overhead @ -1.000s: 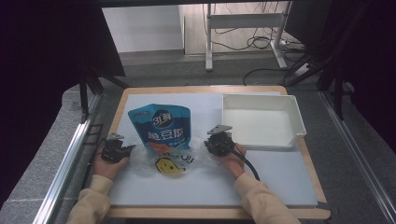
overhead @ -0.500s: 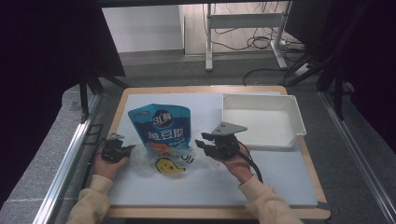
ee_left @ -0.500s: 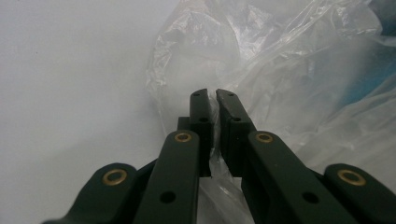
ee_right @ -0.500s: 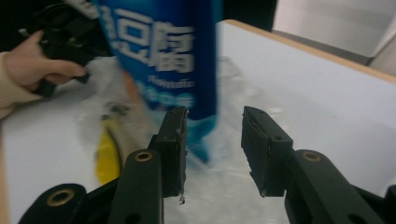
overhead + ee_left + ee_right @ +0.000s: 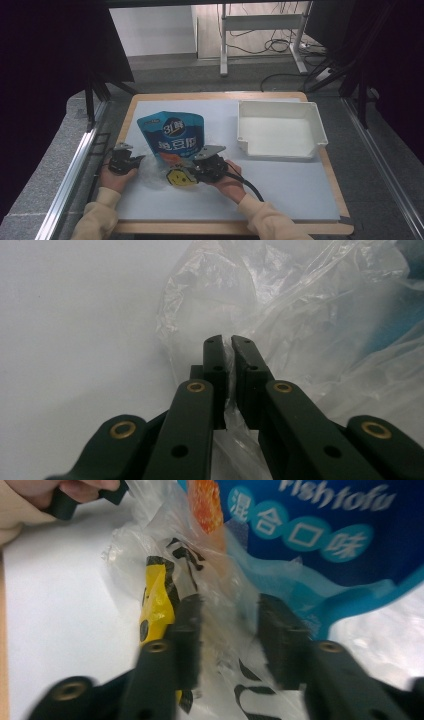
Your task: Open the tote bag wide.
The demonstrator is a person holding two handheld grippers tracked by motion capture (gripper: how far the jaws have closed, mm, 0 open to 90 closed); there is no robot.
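L gripper [image 5: 226, 347] has its fingers [image 5: 215, 365] pinched tight on the edge of the clear plastic bag [image 5: 165, 172], which lies on the worktop [image 5: 280, 185] just below the blue snack pouch [image 5: 174, 135]. R gripper [image 5: 227, 630] has just been closing, fingers [image 5: 187, 630] part-open astride bag film by the yellow print, not clearly pinching yet. Best approach imo: keep L grip steady as anchor, get R onto one film layer only, then pull apart gently so the mouth opens w/o tearing or dragging the pouch.
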